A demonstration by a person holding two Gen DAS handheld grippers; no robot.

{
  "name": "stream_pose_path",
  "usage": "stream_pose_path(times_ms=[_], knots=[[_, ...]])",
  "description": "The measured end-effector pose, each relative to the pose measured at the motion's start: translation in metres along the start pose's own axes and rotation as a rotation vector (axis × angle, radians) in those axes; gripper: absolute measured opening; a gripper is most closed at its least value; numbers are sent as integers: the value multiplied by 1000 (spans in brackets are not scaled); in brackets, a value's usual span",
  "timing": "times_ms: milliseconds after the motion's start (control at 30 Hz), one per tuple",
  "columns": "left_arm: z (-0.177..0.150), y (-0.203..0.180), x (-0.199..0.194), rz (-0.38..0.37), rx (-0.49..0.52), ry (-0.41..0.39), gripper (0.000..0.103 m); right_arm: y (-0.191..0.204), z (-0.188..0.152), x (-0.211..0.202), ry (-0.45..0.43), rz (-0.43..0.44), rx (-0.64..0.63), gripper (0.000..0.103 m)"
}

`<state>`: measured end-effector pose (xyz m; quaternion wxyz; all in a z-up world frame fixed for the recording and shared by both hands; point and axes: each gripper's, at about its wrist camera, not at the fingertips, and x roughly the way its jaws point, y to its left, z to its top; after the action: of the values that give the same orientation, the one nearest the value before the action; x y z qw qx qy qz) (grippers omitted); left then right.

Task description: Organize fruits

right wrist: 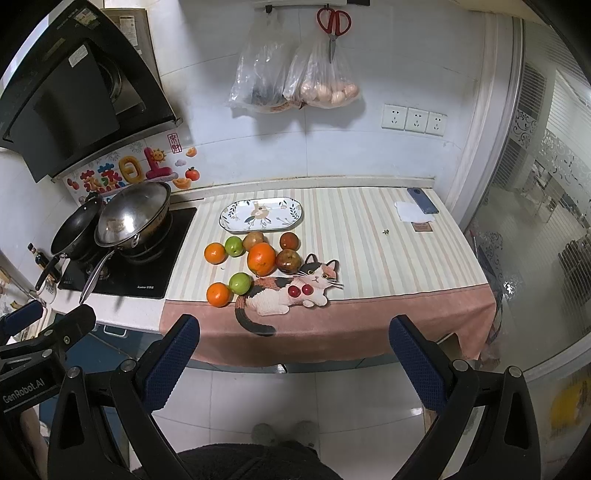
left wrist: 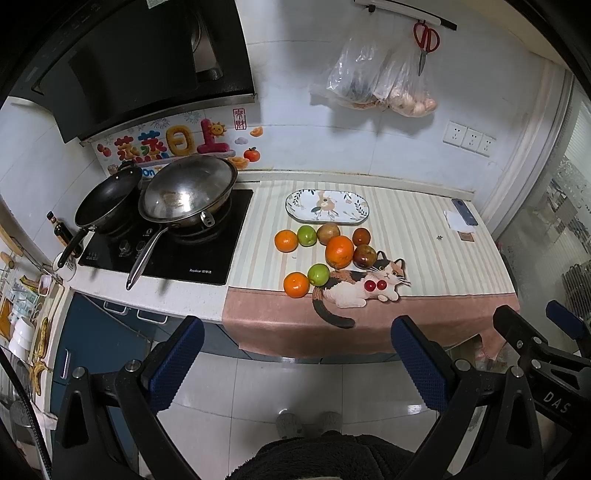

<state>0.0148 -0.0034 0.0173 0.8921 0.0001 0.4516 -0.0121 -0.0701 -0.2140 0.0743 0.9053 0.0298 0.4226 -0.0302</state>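
Several fruits lie grouped on the striped counter mat: a large orange (left wrist: 339, 251) (right wrist: 261, 259), two small oranges (left wrist: 296, 284) (right wrist: 218, 294), two green apples (left wrist: 318, 274) (right wrist: 240, 283), a brownish pear (left wrist: 328, 233) and dark red fruits (left wrist: 364, 256) (right wrist: 288, 261). Behind them sits an empty oval patterned plate (left wrist: 327, 206) (right wrist: 261, 215). My left gripper (left wrist: 297, 360) hangs open in front of the counter, well short of the fruit. My right gripper (right wrist: 295, 356) is also open and empty, level with it, and shows in the left wrist view as the right gripper (left wrist: 535, 332).
A stove with a wok (left wrist: 188, 194) and a black pan (left wrist: 107, 199) stands left of the mat. A cat-shaped mat (left wrist: 360, 286) lies at the front edge. A phone (right wrist: 423, 200) and paper rest at the far right. Bags and scissors (right wrist: 333, 22) hang on the wall.
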Motion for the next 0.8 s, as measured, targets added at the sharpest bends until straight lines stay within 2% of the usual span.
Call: stream_pose_path(times_ms=[200, 367, 467, 667, 800], knots=[[6, 1, 4, 1, -6, -15, 103, 2, 1, 3, -2, -1, 10, 103], [19, 14, 20, 53, -44, -82, 103, 11, 15, 22, -103, 4, 47, 103], [28, 31, 42, 75, -55, -97, 103, 16, 22, 41, -120, 12, 72, 103], [50, 57, 106, 109, -54, -49, 103, 26, 32, 109, -37, 94, 137, 103], [65, 71, 166, 129, -66, 62, 103, 30, 41, 178, 76, 119, 162, 103]])
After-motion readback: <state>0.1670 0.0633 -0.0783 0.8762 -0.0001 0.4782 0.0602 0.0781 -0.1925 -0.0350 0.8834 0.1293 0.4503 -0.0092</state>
